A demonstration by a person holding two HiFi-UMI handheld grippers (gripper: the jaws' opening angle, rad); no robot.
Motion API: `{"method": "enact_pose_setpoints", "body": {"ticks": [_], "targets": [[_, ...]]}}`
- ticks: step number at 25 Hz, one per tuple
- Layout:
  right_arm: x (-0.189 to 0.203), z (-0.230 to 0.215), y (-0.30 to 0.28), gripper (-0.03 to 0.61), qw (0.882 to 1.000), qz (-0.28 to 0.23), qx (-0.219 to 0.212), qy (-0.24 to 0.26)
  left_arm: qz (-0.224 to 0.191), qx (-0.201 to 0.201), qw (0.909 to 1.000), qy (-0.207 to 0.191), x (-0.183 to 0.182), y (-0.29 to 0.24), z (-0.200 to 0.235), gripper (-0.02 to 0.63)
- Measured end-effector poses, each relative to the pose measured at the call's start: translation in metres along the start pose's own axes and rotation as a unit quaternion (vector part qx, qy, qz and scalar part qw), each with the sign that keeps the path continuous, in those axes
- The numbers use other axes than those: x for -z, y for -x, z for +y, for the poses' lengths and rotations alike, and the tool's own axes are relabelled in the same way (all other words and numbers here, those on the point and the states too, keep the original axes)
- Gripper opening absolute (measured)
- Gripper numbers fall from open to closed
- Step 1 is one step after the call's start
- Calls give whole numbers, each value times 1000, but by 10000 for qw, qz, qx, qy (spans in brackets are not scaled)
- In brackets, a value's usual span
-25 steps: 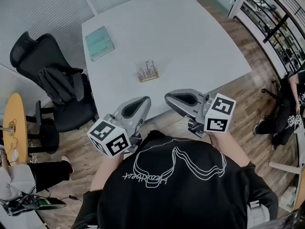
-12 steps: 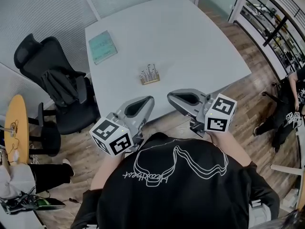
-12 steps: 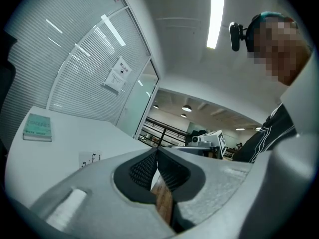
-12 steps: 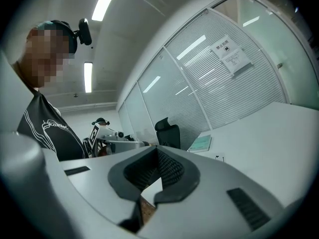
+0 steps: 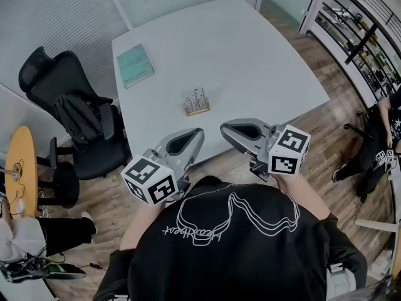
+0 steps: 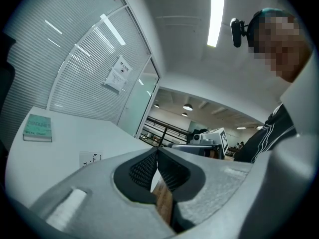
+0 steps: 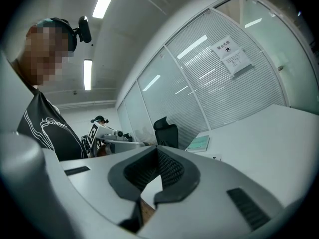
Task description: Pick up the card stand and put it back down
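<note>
On the white table (image 5: 250, 49) ahead of me, well apart from both my tools, the small card stand with a wooden base and upright pale cards (image 5: 197, 101) stands alone, nearer the near edge than the far one. Only the head view places it that way. From my left gripper (image 5: 195, 135) it shows as a small pale card low on the tabletop (image 6: 90, 158). The gripper views give what the head view cannot: the ribbed black pads of my left gripper (image 6: 157, 156) are pressed together with nothing between them, and those of my right gripper (image 7: 157, 152) likewise meet at their tips, empty. I hold both tools close to my chest, short of the table's near edge, with their noses angled inward toward each other, the right gripper (image 5: 225, 129) just beside the left and their marker cubes nearest my body. A teal book (image 5: 135, 66) lies at the table's far left corner. A black office chair (image 5: 69, 102) stands to the left on the wood-plank floor (image 5: 326, 137). Glass walls with blinds carry a paper notice (image 7: 232, 54).
</note>
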State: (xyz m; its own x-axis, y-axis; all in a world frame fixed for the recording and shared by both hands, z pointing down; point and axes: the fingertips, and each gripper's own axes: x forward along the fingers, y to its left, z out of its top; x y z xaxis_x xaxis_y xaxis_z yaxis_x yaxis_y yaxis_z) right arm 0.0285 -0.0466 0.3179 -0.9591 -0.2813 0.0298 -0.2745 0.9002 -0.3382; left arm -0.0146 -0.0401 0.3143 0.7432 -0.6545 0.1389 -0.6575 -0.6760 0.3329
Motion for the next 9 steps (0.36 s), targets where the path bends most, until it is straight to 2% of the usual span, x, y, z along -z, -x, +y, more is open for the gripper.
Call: {"method": "enact_pose_setpoints", "body": {"ticks": [9], "targets": [[-4,-8,-2,8,10000,23,37,-33,-23,12,10000,68,-5,-8,7,15]]}}
